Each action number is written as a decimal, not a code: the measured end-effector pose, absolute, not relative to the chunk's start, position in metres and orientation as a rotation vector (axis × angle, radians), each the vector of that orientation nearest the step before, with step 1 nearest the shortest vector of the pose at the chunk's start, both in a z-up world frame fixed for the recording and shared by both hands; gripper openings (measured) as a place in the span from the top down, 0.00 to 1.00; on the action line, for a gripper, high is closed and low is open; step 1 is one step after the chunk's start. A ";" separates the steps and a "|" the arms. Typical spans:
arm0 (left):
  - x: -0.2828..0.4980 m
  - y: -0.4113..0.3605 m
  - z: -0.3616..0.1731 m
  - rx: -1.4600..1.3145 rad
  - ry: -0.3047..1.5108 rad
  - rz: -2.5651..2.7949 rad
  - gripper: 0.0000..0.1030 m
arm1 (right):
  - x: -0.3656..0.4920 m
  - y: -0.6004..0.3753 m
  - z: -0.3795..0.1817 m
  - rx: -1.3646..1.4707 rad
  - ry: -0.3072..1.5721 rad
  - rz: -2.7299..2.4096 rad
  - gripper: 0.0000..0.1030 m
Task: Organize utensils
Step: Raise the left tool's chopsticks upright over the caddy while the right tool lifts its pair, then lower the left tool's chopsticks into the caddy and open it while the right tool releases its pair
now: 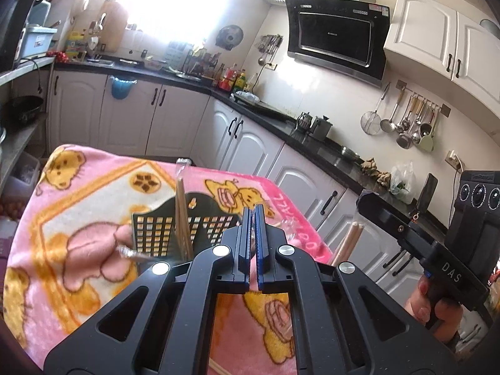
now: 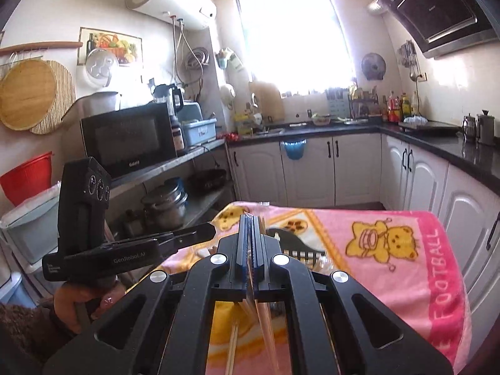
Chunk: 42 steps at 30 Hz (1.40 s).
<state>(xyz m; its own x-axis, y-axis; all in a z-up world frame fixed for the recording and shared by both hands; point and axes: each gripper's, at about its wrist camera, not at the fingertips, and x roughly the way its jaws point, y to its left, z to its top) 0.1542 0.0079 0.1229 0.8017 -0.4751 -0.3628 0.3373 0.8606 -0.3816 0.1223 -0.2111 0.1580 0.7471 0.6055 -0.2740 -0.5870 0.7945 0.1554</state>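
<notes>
A black utensil holder with a square-grid front is standing on the pink cartoon-bear blanket that is covering the worktop, just beyond the left gripper. Pale wooden chopsticks are leaning upright in it, and a clear plastic piece is lying at its near left corner.

The left gripper's blue-padded fingers are pressing together with nothing visible between them. The right gripper is clamping its fingers on a thin bundle of chopsticks in clear wrapping, which is running back under the fingers; another chopstick is lying on the blanket below.

The blanket's red border is reading "FOOTBALL". The grippers' bodies are showing "DAS" and "GenRobot.AI". The microwave on the shelf at far left is reading "Galanz".
</notes>
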 end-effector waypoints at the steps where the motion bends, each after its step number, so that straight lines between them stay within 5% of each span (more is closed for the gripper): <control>1: 0.154 0.008 0.126 -0.304 0.459 -0.444 0.99 | 0.123 -0.211 0.160 0.061 0.315 0.654 0.98; 26: 0.185 0.015 0.210 -0.254 0.291 -0.417 0.99 | 0.159 -0.182 0.242 0.090 0.154 0.673 0.98; 42: 0.223 0.042 0.192 -0.294 0.301 -0.315 0.99 | 0.214 -0.188 0.245 0.125 0.117 0.620 0.98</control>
<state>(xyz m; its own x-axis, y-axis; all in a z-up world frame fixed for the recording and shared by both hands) 0.2229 0.0423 0.1917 0.9074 -0.3439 -0.2416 0.2574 0.9092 -0.3273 0.2144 -0.1875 0.2450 0.8077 0.5852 -0.0717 -0.5710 0.8068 0.1518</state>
